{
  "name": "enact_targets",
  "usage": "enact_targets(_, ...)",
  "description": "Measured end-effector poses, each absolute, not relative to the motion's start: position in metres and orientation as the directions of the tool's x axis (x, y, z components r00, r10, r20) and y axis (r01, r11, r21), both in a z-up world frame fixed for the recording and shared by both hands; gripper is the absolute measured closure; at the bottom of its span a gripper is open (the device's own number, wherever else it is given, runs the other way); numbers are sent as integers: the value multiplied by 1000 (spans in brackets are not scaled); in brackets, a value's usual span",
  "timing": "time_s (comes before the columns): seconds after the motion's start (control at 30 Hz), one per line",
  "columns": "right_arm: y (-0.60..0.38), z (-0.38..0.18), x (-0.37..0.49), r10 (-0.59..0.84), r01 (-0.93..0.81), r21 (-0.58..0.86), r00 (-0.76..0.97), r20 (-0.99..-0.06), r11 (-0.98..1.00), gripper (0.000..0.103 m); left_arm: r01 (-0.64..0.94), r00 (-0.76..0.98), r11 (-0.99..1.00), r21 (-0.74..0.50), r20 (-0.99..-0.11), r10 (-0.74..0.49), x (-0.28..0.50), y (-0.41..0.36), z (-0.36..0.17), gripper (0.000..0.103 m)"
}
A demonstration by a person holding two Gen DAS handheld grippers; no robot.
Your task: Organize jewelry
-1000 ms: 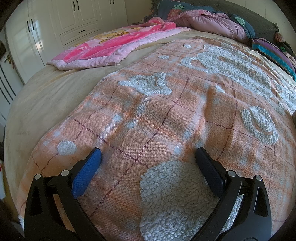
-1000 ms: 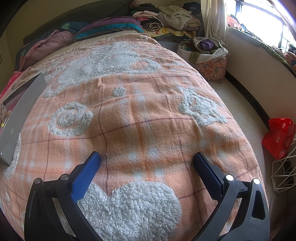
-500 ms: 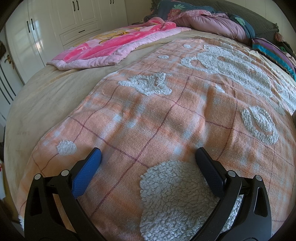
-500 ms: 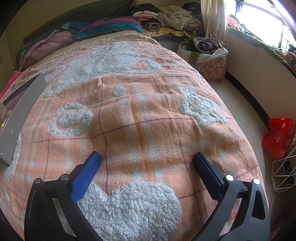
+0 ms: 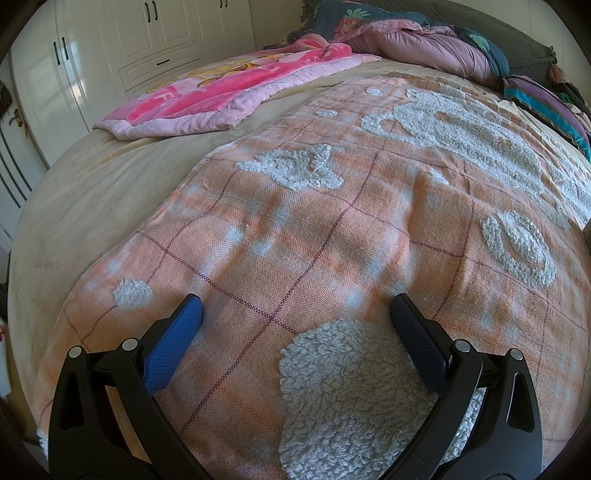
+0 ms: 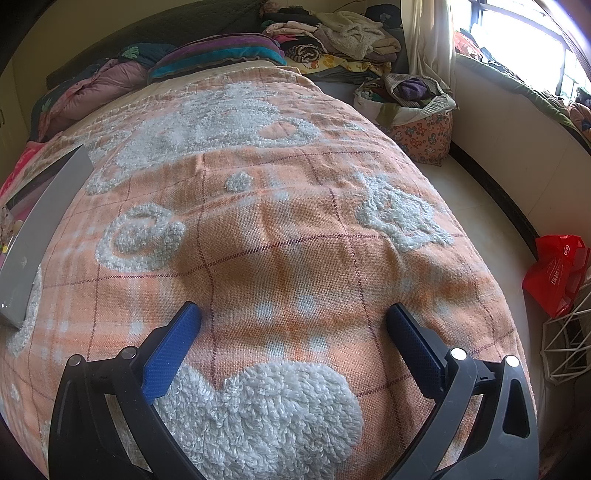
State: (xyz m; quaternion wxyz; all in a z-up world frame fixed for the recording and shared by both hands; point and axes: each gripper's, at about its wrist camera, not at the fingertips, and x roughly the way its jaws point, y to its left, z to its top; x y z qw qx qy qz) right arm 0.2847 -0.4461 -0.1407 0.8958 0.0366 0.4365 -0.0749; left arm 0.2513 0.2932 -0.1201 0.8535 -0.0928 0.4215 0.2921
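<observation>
grey box (image 6: 40, 229) lies well left of the spread, empty right gripper (image 6: 293, 315)

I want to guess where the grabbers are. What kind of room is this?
Most likely a bedroom: a big bed under an orange blanket, pillows and folded quilts at its head, and white wardrobe doors along the wall.

Both views are bright with daylight; the window (image 6: 524, 40) at upper right is blown out to white; glossy wardrobe doors (image 5: 74, 85) carry soft glare; the orange blanket (image 6: 295, 236) is sharp at centre; fisheye bending curves the edges, with dark vignetted corners
</observation>
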Motion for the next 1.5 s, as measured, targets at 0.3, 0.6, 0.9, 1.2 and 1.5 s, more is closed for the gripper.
enact_targets(0.3,-447,-141,284,-103,166,-1,607,-788,986,4,-577,474,812,88,-774,420,251,293,-120,8)
enact_targets(0.6,-447,-142,285,-102,166,0,608,-787,986,4,-577,474,812,87,-774,420,251,293,-120,8)
enact_targets(0.9,-446,-140,284,-105,167,-2,606,-788,986,4,-577,478,813,81,-774,416,250,294,-122,8)
enact_targets(1.2,-446,-140,284,-104,167,-2,607,-788,986,4,-577,478,813,80,-774,415,251,294,-122,8)
enact_targets(1.5,-446,-140,284,-104,167,-2,606,-788,986,4,-577,478,813,81,-774,416,251,294,-122,8)
